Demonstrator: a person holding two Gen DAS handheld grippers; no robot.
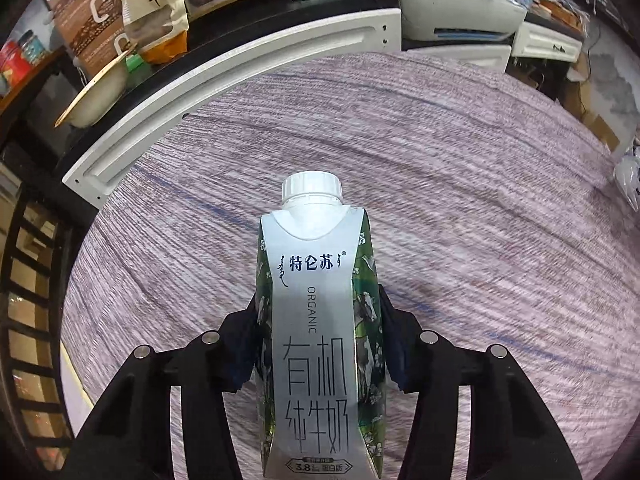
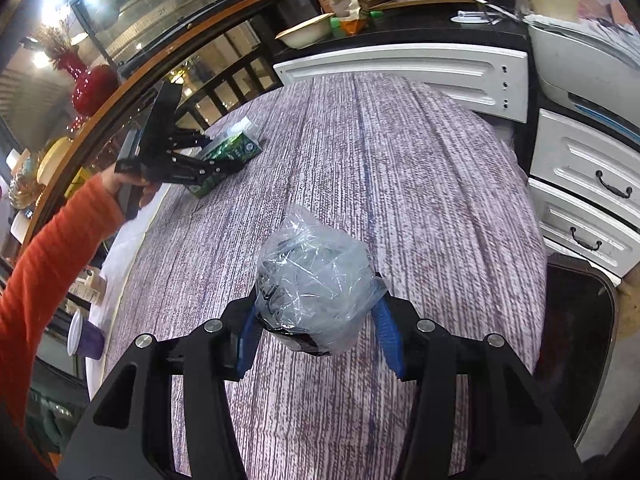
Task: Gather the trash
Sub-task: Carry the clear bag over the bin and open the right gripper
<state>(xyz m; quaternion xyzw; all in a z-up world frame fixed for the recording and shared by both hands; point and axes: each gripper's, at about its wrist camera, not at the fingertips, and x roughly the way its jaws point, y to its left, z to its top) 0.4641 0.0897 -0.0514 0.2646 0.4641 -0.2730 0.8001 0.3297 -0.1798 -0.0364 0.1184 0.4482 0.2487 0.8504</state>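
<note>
A silver and green milk carton (image 1: 316,320) with a white screw cap lies on the purple striped tablecloth (image 1: 440,184). My left gripper (image 1: 320,304) is shut on it, its black pads against the carton's two green sides. The right wrist view shows that carton (image 2: 236,148) far left on the table under the left gripper (image 2: 216,160), which a hand with an orange sleeve (image 2: 48,264) holds. My right gripper (image 2: 318,296) is shut on a crumpled clear plastic bag (image 2: 316,264), blue pads pressing both sides, just above the cloth.
A white cabinet (image 2: 400,64) with a cream bowl (image 2: 304,32) and snack bags borders the table's far side. White drawers (image 2: 588,184) and a printer stand right. A dark bin (image 2: 576,340) sits at the table's right edge, a purple cup (image 2: 86,338) at its left.
</note>
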